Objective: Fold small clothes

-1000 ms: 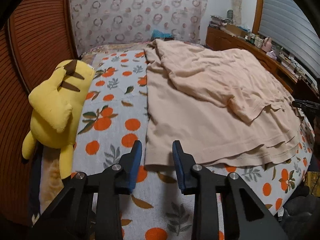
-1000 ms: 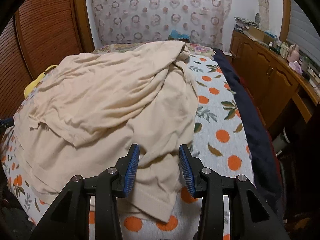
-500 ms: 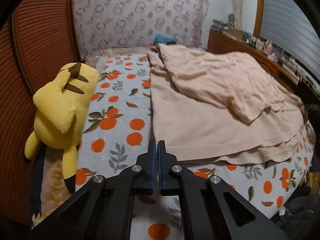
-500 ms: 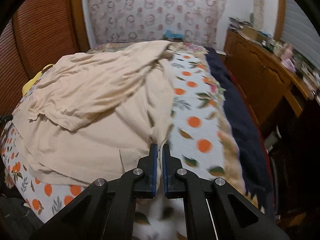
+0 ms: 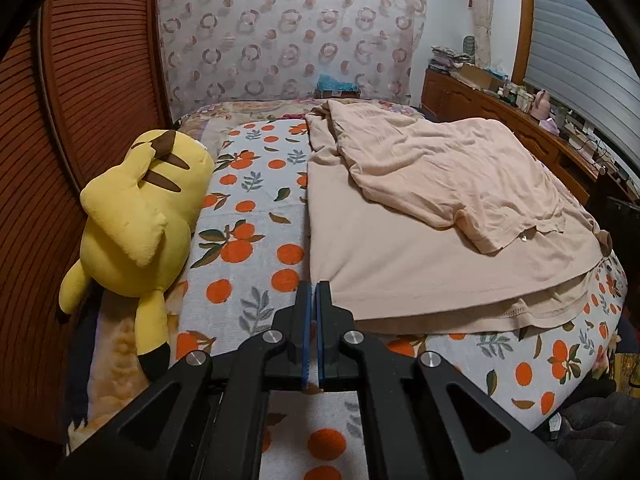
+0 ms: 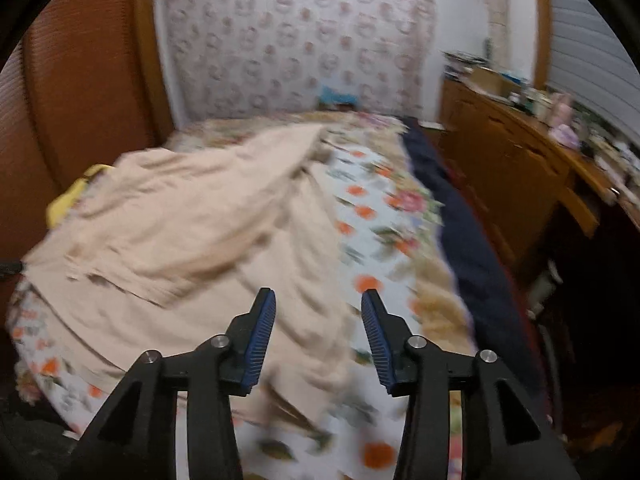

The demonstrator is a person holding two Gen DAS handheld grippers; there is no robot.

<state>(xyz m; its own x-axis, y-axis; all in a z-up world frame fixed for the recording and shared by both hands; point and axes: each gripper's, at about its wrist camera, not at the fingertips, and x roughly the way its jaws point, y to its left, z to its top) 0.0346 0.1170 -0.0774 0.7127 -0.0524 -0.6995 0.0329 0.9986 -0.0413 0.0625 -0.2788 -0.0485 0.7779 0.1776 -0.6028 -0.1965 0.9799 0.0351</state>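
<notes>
Peach-coloured cotton, a large T-shirt (image 5: 400, 248), lies spread over the bed (image 5: 256, 216) on an orange-and-leaf print blanket. Its hem runs along the bed's near end, and its long axis runs from that hem away toward the patterned headboard (image 5: 280, 32), where the far end bunches up. One flap or sleeve is folded back over the middle of the body, with rumpled edges. No brand, label or readable writing shows on it.

The left claw (image 5: 313, 286) is pressed together, its blue pads meeting at the shirt's near left hem corner; the pictures do not settle whether cloth is caught between them. The right claw (image 6: 318, 300) is spread and its jaws are opening; in the blurred right wrist view the shirt's right edge (image 6: 192, 240) lies below and between the fingers, with neither pad pressing on it.

Left of the shirt, against the ribbed wooden wall, a yellow Pikachu plush (image 5: 136, 224) lies with its brown-striped back showing. Right of the shirt, a dark blue blanket (image 6: 468, 240) runs along the bed's edge, and beyond it stands a wooden dresser (image 6: 520, 168) crowded with small items too blurred to name.
</notes>
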